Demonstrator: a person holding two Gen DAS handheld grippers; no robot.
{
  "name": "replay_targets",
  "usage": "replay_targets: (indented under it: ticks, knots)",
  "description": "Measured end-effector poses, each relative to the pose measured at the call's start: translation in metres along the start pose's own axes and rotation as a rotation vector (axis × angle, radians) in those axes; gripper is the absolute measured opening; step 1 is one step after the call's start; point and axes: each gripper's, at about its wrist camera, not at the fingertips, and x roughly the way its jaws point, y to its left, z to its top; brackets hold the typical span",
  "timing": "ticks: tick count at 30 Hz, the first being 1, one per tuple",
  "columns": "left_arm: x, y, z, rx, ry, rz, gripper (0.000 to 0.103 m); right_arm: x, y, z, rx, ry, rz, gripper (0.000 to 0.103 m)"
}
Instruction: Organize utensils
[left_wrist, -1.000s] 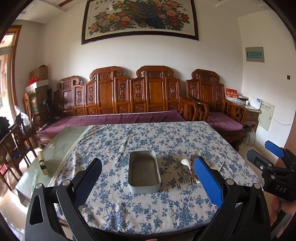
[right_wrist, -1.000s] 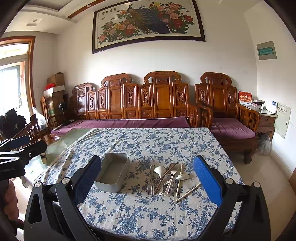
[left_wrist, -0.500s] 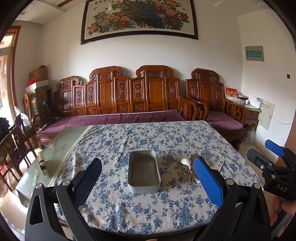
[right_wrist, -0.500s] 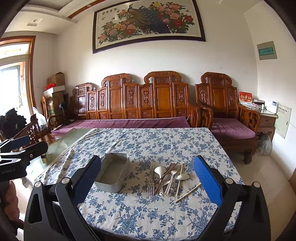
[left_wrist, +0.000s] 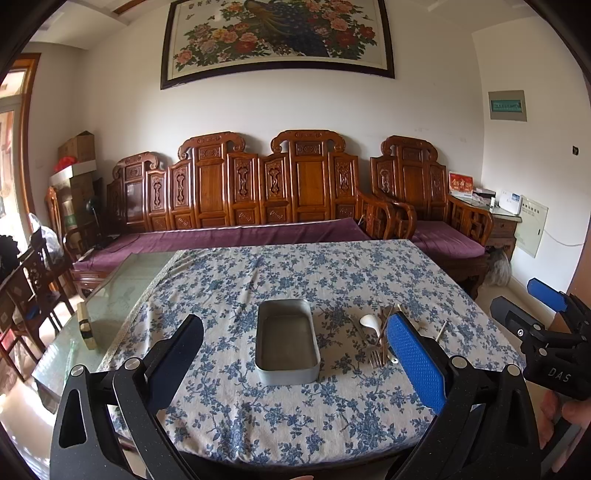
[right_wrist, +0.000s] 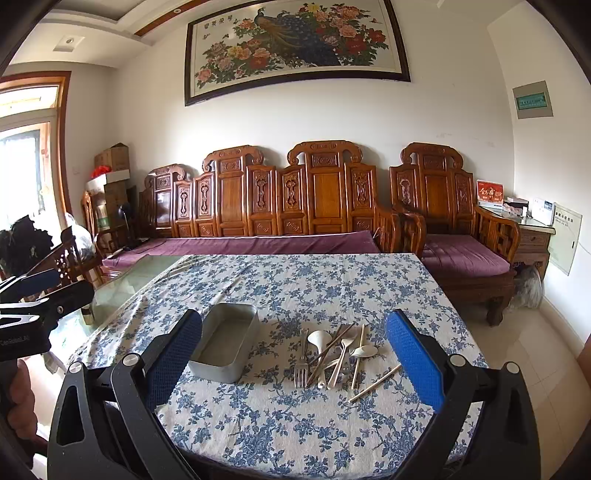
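- My left gripper (left_wrist: 295, 354) hangs with jaws wide apart, nothing between the pads, above the near edge of the table (left_wrist: 280, 435).
- Metal tray (left_wrist: 287, 340) sits centred between the left jaws and ahead of them, long axis running straight away from me, empty inside.
- Utensil pile (left_wrist: 373, 336) lies ahead of the left gripper's right finger (left_wrist: 413, 363), partly hidden behind it; not touching, as far as I can tell.
- My right gripper (right_wrist: 293, 363) is also spread open and holds nothing.
- From the right wrist view the utensil pile (right_wrist: 334, 352) lies between the jaws, ahead of them, right of centre.
- Fork (right_wrist: 302, 360): long axis runs away from me, tines point toward the jaws.
- White spoon (right_wrist: 320, 341) has its bowl at the far end, handle coming toward me; a second spoon (right_wrist: 364, 350) lies near the right finger, bowl also at the far end.
- Chopsticks (right_wrist: 330, 350) cross the pile diagonally, far tips leaning right.
- One single chopstick (right_wrist: 375, 383) lies apart from the pile, just inside the right finger, angled from near-left to far-right.
- In this view the tray (right_wrist: 226, 341) lies ahead of the left finger (right_wrist: 173, 363), long axis tilted toward far-right, just beside the pile but apart from it.
- Left gripper (right_wrist: 40, 306) shows at the left edge of the right view; right gripper (left_wrist: 546, 321) at the right edge of the left view.
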Motion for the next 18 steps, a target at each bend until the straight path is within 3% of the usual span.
replay_targets:
  ticks: [18]
  knots:
    - [-0.0041, -0.0052, 0.0002, 0.018, -0.003, -0.008, 0.097, -0.0009, -0.0050, -0.0023, 0.005, 0.000, 0.000, 0.100]
